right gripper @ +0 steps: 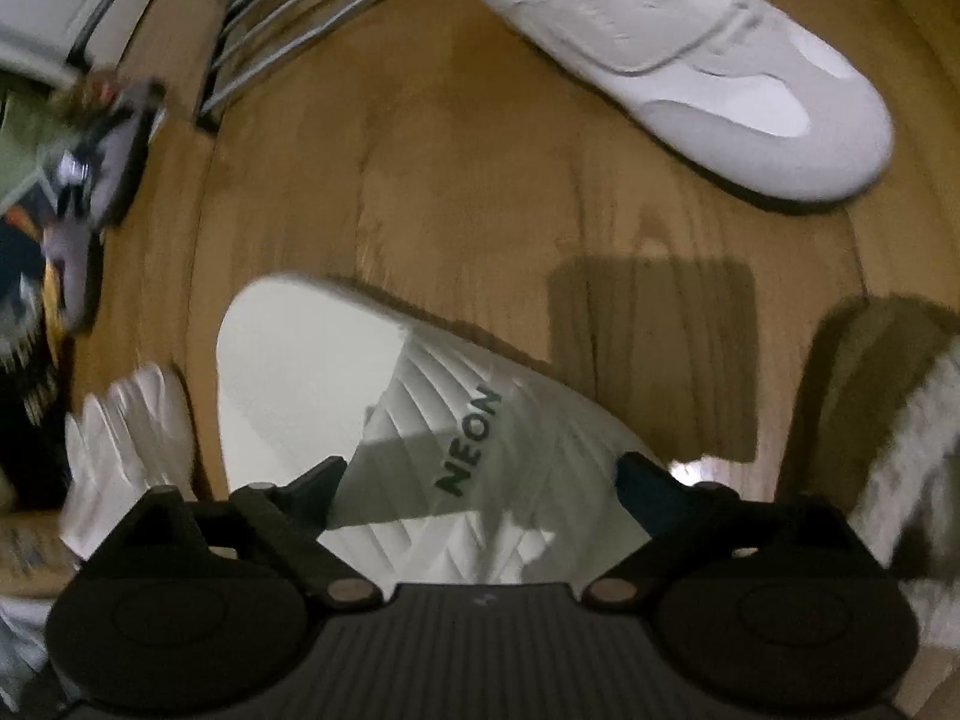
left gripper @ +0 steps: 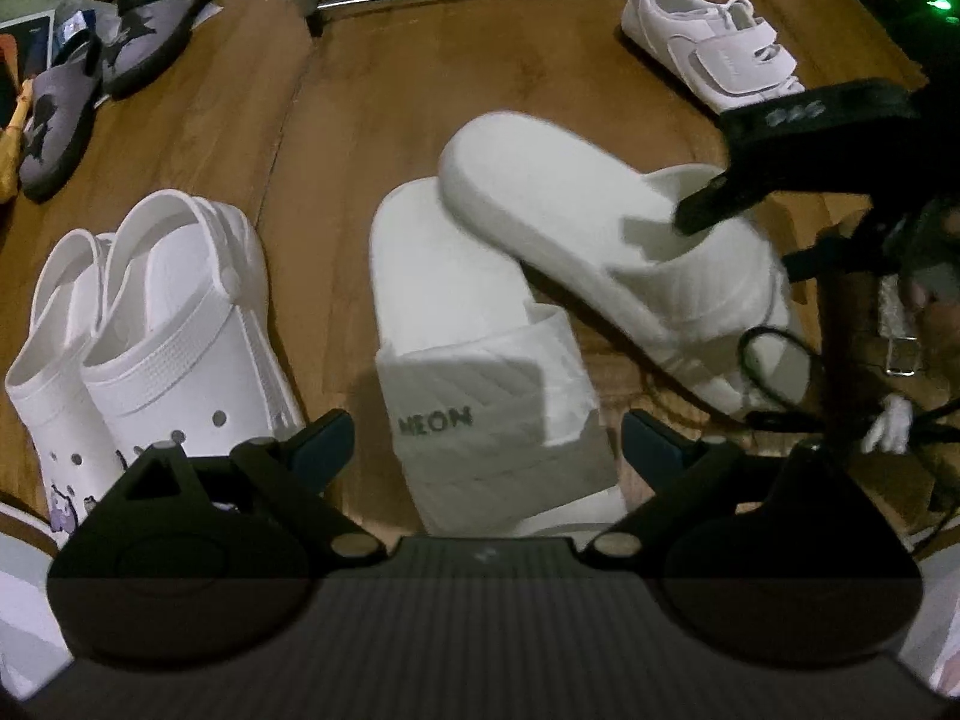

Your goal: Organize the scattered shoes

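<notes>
White moulded foam, so probably light and springy: the tilted slide point(right gripper: 372, 420) best pinched across its ribbed strap point(right gripper: 480, 480). Right gripper point(right gripper: 480, 474) spread wide astride that strap, not yet pressing; left gripper point(left gripper: 487, 441) likewise agape over the flat slide point(left gripper: 474, 372).

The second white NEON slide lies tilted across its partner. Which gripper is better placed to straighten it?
Probably the right gripper: its open jaws straddle the strap of the tilted slide. The left gripper, also open, sits over the flat slide.
</notes>
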`<action>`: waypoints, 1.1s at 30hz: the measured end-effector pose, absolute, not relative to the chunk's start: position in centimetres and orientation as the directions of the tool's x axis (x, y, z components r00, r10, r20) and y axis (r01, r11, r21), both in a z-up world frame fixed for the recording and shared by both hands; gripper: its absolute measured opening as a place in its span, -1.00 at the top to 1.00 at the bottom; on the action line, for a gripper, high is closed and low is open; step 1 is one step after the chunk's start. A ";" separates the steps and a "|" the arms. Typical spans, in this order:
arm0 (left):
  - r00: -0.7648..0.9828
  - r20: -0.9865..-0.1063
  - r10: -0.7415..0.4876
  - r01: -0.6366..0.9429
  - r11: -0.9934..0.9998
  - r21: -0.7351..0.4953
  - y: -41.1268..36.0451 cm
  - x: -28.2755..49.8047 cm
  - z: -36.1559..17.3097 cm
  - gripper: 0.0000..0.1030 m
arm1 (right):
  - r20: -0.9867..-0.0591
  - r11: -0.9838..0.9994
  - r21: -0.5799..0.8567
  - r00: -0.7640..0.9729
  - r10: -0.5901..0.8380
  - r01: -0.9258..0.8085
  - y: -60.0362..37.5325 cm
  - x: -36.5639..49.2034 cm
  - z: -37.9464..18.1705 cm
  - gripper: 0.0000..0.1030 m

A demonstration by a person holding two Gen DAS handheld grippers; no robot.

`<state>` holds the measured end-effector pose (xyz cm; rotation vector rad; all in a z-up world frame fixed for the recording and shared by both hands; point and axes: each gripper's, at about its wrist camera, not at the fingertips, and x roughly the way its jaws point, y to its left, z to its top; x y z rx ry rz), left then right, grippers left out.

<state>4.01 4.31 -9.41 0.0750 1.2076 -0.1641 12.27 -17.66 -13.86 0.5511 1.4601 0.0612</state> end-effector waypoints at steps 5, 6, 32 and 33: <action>0.351 -0.932 -0.091 0.165 0.986 -0.034 4.3 4.0 -9.2 -0.88 | -0.881 0.747 0.462 0.152 0.447 0.478 -20.1 10.6 -14.5 -0.80; 0.351 -0.932 -0.090 0.165 0.986 -0.033 4.2 4.0 -9.3 -0.88 | -0.880 0.724 0.462 0.165 0.444 0.512 -20.4 10.1 -14.4 -0.79; 0.326 -0.943 -0.068 0.086 0.995 -0.042 6.5 4.8 -10.5 -0.88 | -0.876 0.821 0.477 0.247 0.415 0.313 -22.1 8.8 -15.4 -0.46; 0.329 -0.941 -0.080 0.092 0.994 -0.052 6.4 4.7 -10.3 -0.88 | -0.875 0.832 0.478 0.240 0.421 0.282 -21.7 8.6 -15.3 -0.29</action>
